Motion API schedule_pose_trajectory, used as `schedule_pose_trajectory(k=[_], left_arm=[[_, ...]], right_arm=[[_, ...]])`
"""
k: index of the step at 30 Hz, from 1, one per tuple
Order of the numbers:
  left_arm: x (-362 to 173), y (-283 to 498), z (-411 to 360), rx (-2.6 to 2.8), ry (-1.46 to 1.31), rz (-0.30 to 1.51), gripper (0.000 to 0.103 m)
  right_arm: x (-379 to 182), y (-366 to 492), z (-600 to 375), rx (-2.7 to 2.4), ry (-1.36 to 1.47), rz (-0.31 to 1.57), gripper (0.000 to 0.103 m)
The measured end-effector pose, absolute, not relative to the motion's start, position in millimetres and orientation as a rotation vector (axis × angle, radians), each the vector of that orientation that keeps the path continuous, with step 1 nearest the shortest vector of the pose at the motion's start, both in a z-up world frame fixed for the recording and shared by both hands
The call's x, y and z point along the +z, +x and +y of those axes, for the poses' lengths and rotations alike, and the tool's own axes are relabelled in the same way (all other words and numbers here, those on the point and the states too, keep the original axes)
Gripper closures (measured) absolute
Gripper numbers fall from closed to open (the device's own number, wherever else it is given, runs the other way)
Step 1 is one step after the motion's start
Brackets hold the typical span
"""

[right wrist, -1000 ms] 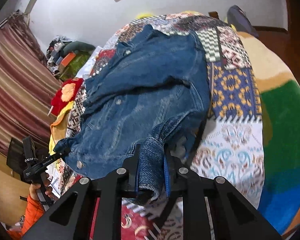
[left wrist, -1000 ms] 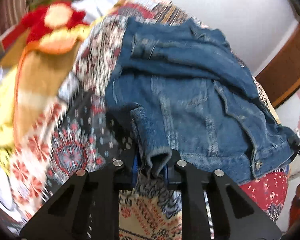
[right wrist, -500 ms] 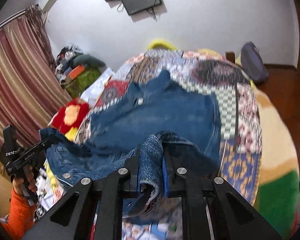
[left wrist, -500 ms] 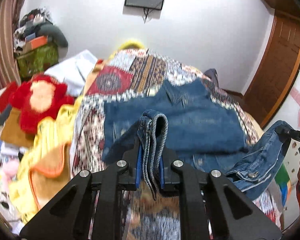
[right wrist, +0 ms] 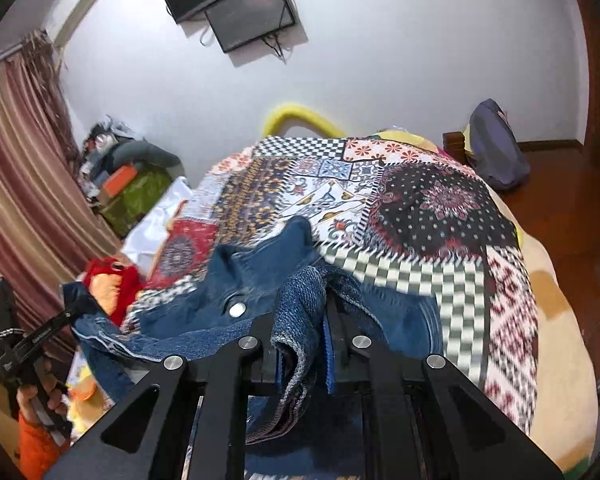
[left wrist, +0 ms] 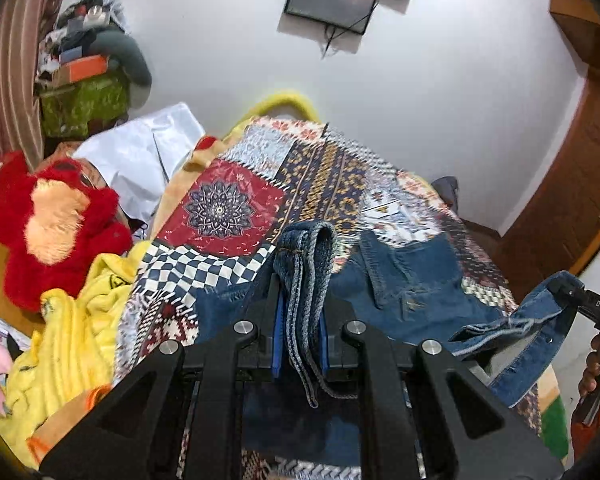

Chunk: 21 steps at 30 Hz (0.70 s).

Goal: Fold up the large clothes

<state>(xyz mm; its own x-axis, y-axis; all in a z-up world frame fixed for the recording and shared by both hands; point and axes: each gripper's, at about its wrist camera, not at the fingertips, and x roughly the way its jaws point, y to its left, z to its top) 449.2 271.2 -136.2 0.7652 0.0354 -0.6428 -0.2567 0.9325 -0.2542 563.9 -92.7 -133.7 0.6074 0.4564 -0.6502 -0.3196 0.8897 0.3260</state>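
**Both grippers clamped on the denim, jacket lifted off the near end of the bed**

So your black left gripper [left wrist: 299, 334] has its jaws closed on a thick bunched fold of the faded blue denim jacket [left wrist: 404, 280], and the fabric sticks up above the blue pads and dangles down below them too. Same deal on the black right gripper [right wrist: 305, 344]: closed on a doubled-over denim edge, with a frayed hem hanging under the fingers.

The jacket hangs between your two grips, and its far part with the collar lies on the patchwork-print bedspread [right wrist: 440, 208]. A silver snap button [right wrist: 236, 310] faces the right camera.

Edges: the bedspread's right side drops off toward the brown wooden floor [right wrist: 560, 184], and there's open quilt beyond the collar up to the yellow headboard rail [right wrist: 300, 114]. The left side is crowded, with a red and orange plush toy [left wrist: 48, 224] and a crumpled yellow cloth [left wrist: 76, 336] right against the quilt edge.
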Motion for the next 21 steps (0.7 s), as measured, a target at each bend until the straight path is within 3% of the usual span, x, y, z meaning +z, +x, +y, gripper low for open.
schedule_pose_trajectory(k=[9,14,21], left_arm=[[-203,518,292,0.207,-0.364,0.823,0.089],[-251,539,301,0.236,-0.389,0.93,0.083],[-271,544,294,0.261,-0.345,0.971,0.077]], right_arm=[[-200,644,-62,0.352,0.113,0.898,0.091],[-237,664,-68,0.37,0.125,0.978,0.091],[-225,659,-89,0.449,0.147,0.996,0.091]])
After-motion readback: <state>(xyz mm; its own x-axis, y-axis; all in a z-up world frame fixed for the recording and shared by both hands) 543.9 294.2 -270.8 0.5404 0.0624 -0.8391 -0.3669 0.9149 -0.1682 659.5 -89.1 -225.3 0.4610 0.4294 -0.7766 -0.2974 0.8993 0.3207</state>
